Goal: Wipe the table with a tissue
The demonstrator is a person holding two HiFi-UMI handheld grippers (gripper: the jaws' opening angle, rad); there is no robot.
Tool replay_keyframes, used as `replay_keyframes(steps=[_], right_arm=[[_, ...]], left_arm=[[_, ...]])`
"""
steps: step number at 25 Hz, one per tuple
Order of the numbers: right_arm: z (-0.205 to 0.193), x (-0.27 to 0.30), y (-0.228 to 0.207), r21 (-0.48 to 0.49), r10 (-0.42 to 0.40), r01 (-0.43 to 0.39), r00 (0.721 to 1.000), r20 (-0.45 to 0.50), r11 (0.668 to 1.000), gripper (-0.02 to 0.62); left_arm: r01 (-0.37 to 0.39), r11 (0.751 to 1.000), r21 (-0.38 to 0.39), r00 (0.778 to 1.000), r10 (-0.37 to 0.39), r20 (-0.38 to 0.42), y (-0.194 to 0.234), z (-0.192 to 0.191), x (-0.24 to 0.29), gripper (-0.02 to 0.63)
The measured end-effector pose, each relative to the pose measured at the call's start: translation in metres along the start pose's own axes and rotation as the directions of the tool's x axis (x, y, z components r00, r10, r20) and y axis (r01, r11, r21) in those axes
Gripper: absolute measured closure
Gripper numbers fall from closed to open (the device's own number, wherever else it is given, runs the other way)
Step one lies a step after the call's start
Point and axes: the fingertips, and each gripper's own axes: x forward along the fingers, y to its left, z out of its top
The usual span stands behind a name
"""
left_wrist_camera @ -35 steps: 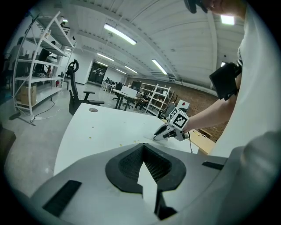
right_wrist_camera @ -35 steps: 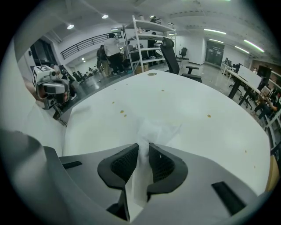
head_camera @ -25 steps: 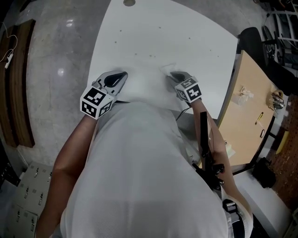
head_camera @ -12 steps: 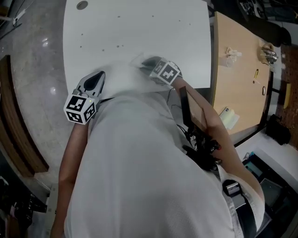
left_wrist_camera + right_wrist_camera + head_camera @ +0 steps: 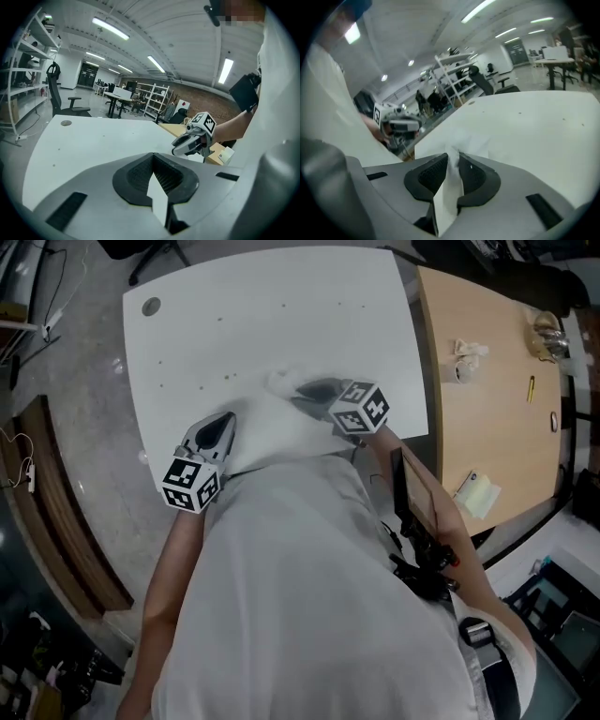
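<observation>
Right gripper has the tissue clamped in its jaws, over the counter's near edge. Left gripper hovers beside, jaws pressed together. Wiping's the step, I'd say. Next: press the tissue flat and sweep outward.

Long white ceiling strip lights cast bright, even light from above. The white rectangular table top looks very bright and carries only faint, soft shadows. The head view turns dim at its near left corner. Both gripper views bend strongly towards dark round edges. The right gripper view is smeared, and the white paper tissue looks soft.
</observation>
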Motion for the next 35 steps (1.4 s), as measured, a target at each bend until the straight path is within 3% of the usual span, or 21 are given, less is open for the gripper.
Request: replay_keyframes(steps=[3,6,10,16,27,32,35], right_arm=[[0.013,-0.045,-0.029,0.195,-0.016,-0.021,0.982,0.187,0.981,0.517],[0.013,-0.084,-0.067,0.298,-0.085,-0.006,0.952,0.293,0.955,0.517],[-0.004,-0.132,-0.127,0.374,-0.227,0.102,0.924,0.309,0.922,0.517],[-0.018,-0.178,-0.216,0.396,-0.418,0.307,0.878,0.233,0.865,0.517],[0.02,-0.159,-0.326,0.192,-0.546,0.528,0.836,0.057,0.828,0.517],[0.03,-0.136,-0.333,0.021,-0.571,0.571,0.821,-0.02,0.82,0.517],[0.028,-0.119,-0.321,-0.137,-0.557,0.545,0.828,-0.068,0.827,0.517]], left_arm=[[0.015,0.999,-0.033,1.0,-0.015,0.005,-0.017,0.007,0.02,0.598],[0.018,0.998,-0.053,1.0,-0.018,-0.002,-0.03,0.011,0.036,0.598],[0.021,0.999,-0.03,0.999,-0.021,-0.026,-0.051,0.018,0.056,0.598],[0.014,1.0,-0.019,0.998,-0.015,-0.059,-0.071,0.018,0.083,0.599],[-0.061,0.995,-0.072,0.996,0.056,-0.075,-0.083,0.019,0.095,0.599],[-0.103,0.989,-0.102,0.992,0.095,-0.078,-0.079,0.012,0.086,0.598],[-0.119,0.986,-0.118,0.991,0.11,-0.079,-0.076,0.008,0.083,0.598]])
